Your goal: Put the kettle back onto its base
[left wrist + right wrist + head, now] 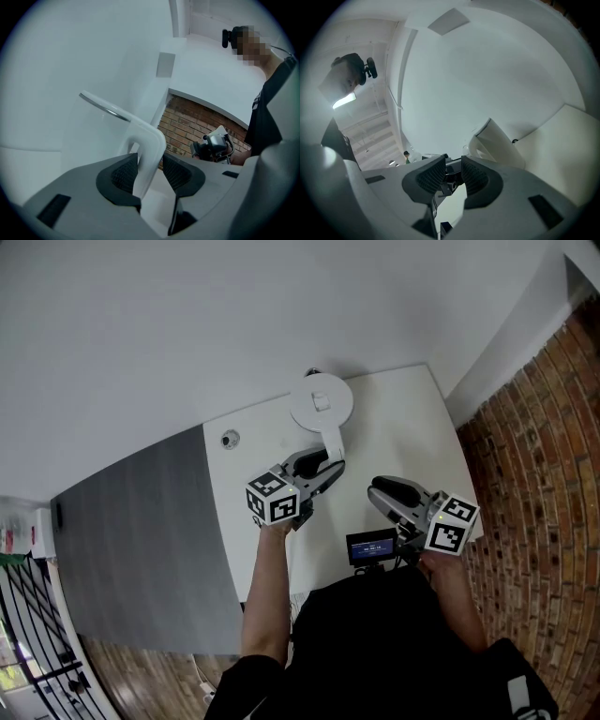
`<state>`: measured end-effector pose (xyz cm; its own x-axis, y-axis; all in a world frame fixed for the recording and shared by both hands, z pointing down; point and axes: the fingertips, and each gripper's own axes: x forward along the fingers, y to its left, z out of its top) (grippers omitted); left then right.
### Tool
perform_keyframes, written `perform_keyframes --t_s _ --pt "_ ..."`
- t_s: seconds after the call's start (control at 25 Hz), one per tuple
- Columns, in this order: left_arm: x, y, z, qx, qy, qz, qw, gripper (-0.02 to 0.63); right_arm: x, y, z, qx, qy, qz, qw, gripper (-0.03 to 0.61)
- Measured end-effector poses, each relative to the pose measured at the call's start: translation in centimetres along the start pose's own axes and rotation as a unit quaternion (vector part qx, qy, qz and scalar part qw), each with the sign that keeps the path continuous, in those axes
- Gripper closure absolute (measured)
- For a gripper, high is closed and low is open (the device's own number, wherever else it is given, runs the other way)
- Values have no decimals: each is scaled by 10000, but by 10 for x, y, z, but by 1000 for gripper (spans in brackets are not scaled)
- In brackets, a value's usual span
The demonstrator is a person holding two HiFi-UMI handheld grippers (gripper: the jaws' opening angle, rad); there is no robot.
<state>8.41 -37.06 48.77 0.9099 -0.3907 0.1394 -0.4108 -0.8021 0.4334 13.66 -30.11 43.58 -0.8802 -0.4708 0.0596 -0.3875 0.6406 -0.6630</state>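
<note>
The white kettle is at the far side of the white desk, seen from above as a round lid; its handle runs from the body towards the near side; what lies under the kettle is hidden, so I cannot tell whether it is on its base or on the bare desk.

The left tool reaches in from the near side and is clenched on that handle; in the left gripper view the white handle fills the space between the two dark ribbed pads at their tips, with a sliver of gap beside the right-hand pad lower down; the kettle's rim shows as a thin metal line beyond the handle.

The right tool sits to the right of the left one and a little nearer, apart from the kettle; it is released, its pads standing a short way apart with nothing pressed between them; through the gap only some dark hardware shows, too small to name; the kettle's body appears just beyond its right-hand jaw.

A small screen glows at the near edge of the desk between the two forearms; a small round fitting sits on the desk's far left, near a grey surface; brickwork lies to the right.
</note>
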Motion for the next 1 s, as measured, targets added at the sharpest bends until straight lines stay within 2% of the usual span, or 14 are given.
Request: perform_keyframes --t_s 0.4,0.52,0.6,0.72,0.8,1.0 --pt "-4 0 1 -149 -198 -4 9997 433 1 5 -4 -11 10 -38 10000 488" --pt "-17 1 5 -198 -471 128 9986 433 -1 8 -6 -4 -6 -90 10000 488" --pt "-32 0 6 -363 -783 212 9960 433 -2 9 -9 9 -5 -137 9999 488" --pt "-55 -7 -2 -782 -1209 182 9894 433 -4 13 -17 44 14 -221 9997 488" --pt "-67 -18 -8 -1135 -1481 19 9824 433 -2 15 -23 86 27 -286 9996 488" --pt "-87 -53 -29 -1942 -2069 -567 9572 434 -1 21 -42 231 102 -552 9982 488"
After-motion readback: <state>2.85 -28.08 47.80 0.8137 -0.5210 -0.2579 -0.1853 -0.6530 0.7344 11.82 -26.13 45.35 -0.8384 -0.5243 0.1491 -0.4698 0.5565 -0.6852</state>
